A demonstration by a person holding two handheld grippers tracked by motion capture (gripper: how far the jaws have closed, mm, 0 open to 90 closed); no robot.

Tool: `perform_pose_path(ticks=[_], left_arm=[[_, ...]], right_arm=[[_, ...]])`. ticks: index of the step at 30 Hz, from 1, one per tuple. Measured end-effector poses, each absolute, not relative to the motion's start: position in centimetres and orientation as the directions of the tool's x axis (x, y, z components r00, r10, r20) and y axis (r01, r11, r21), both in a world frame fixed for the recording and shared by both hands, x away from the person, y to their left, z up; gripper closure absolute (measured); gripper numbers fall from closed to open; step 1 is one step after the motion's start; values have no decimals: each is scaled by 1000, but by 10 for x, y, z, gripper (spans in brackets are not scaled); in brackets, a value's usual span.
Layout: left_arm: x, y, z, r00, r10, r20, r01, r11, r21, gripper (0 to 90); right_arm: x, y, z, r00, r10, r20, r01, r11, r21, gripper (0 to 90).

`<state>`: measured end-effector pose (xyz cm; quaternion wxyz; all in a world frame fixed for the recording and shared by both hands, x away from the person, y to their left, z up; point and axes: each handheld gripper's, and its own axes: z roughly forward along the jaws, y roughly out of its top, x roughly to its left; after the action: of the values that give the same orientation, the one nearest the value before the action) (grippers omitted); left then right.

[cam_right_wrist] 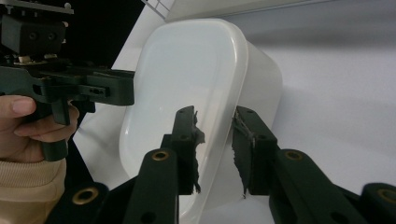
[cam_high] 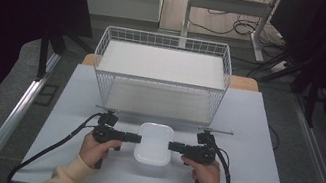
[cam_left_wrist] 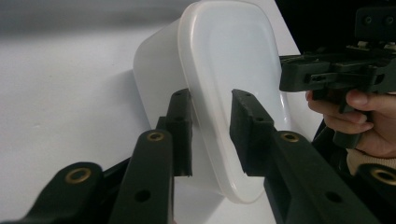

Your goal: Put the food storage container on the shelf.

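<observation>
both sets of jaws straddle the white tub's [cam_high: 154, 143] rim [cam_left_wrist: 205, 116] without visibly pinching it, the left gripper [cam_high: 135, 138] and right gripper [cam_high: 173, 146] facing each other, so a lift could let the slick tub slip or tilt.

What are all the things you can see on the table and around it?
White lidded plastic box: one, white, at the near middle of the table, between the two tools.
White wire basket shelf: one, white, two levels, at the far side of the table behind the box.
Pale grey table top: one, pale grey, under everything.
Black cables: several, black, on the floor behind the table.
Left tool: one, black, in the person's left hand, jaws astride the box's left rim.
Right tool: one, black, in the right hand, jaws astride the box's right rim.
Hands: two, in cream sleeves, coming from the near edge.
</observation>
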<state>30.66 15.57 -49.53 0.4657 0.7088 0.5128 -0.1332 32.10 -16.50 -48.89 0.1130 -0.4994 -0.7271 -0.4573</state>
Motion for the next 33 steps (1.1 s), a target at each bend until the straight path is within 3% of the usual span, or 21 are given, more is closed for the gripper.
perform_pose_path(ticks=[9,33], left_arm=[[296,159,-486,473,604,-641,823,-42,567,790],[288,168,-457,534,580,-615,765,-23,643,804]], right_arm=[[313,-169,-483,-502,603,620,810,77,582,792],[306,-165,-454,-602,578,551,722,100,685,796]])
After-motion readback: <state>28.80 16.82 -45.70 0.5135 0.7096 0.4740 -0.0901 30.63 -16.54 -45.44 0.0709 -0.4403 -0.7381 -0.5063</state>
